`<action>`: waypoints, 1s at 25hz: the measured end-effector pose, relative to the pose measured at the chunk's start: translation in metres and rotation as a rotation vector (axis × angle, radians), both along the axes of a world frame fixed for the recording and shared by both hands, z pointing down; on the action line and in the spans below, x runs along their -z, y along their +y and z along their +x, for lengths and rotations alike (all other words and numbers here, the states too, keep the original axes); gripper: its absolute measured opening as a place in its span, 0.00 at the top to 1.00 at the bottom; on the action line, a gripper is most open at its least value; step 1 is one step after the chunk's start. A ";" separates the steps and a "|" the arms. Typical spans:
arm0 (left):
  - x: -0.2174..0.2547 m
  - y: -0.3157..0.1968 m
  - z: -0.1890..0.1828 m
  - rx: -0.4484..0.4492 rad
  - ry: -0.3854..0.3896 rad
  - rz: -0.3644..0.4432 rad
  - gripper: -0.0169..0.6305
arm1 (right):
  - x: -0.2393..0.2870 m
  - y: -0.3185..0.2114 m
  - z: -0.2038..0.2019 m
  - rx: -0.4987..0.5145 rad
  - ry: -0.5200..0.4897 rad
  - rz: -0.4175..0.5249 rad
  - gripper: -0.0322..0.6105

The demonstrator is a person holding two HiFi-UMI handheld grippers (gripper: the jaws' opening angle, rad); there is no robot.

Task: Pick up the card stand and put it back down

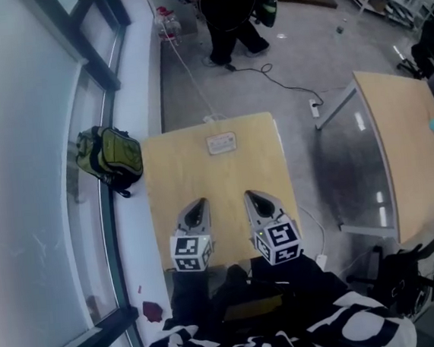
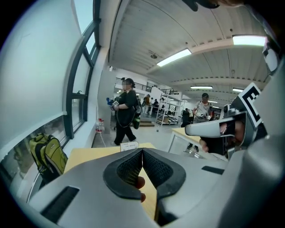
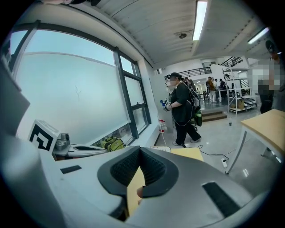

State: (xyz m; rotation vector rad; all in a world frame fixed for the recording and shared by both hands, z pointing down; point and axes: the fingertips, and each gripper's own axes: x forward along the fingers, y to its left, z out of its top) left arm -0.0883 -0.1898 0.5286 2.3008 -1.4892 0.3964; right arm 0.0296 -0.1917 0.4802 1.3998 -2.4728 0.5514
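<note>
— Where's the small white card stand (image 1: 221,142)?
— Far end of the pale wooden table (image 1: 173,173). Grey left gripper (image 1: 198,206) and right gripper (image 1: 251,197) sit near, jaws together, empty; open one before reaching.

Tan table (image 1: 202,179), green backpack (image 1: 115,157), white card stand (image 1: 221,142).

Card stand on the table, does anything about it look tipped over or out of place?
Nothing stands out. The card stand sits upright near the table's far edge, apart from the left gripper and right gripper, both shut at the near side.
</note>
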 end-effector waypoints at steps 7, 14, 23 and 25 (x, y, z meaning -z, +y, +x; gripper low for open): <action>-0.039 -0.017 -0.044 -0.016 -0.064 -0.060 0.95 | -0.015 -0.019 0.001 0.015 0.015 -0.035 0.92; -0.063 -0.056 -0.069 -0.035 -0.112 -0.103 0.91 | -0.033 -0.043 0.011 0.022 0.032 -0.071 0.92; -0.104 -0.110 -0.062 -0.115 -0.133 -0.139 0.81 | -0.083 -0.083 0.017 0.036 0.035 -0.150 0.92; -0.111 -0.117 -0.059 -0.130 -0.142 -0.143 0.80 | -0.089 -0.089 0.015 0.056 0.037 -0.157 0.92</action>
